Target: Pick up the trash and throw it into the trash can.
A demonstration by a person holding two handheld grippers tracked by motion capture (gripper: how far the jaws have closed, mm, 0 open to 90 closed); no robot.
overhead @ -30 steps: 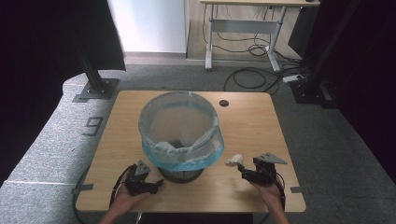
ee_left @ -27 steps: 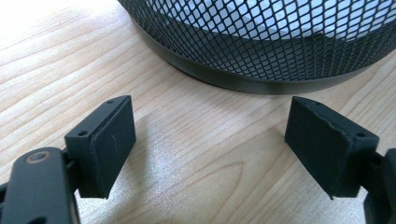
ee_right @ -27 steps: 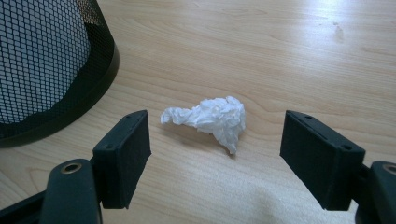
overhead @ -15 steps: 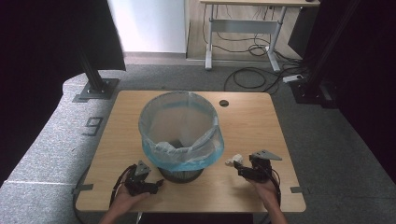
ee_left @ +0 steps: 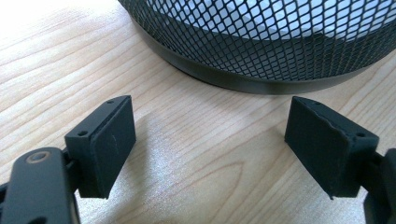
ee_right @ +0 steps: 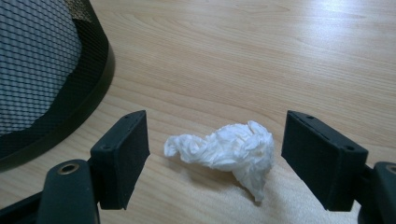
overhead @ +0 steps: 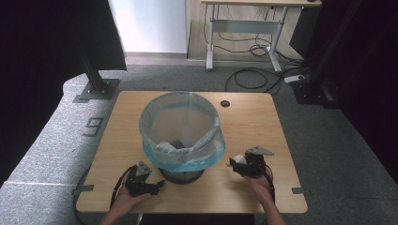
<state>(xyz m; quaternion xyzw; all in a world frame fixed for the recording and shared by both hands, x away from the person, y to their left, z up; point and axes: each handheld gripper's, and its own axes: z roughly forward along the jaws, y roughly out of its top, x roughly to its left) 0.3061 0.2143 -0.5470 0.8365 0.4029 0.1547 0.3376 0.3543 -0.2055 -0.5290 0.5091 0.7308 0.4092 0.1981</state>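
Wooden table point(overhead: 263, 117) carries everything, with grey carpet around it. On it, the right gripper point(ee_right: 215, 154) has its jaws wide apart on either side of a crumpled tissue point(ee_right: 224, 149), which lies flat just beside the mesh bin point(overhead: 180, 126). The left gripper point(ee_left: 210, 144) rests with jaws spread and nothing between them, at the bin's base. This looks like the grasp step: next, close on the tissue, then lift it over the lined rim.

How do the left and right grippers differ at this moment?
The right gripper has a crumpled tissue lying between its open jaws; the left gripper has only bare table between its own. The left points at the mesh bin base straight ahead; the right has the bin off to one side. Both are open, low over the table.
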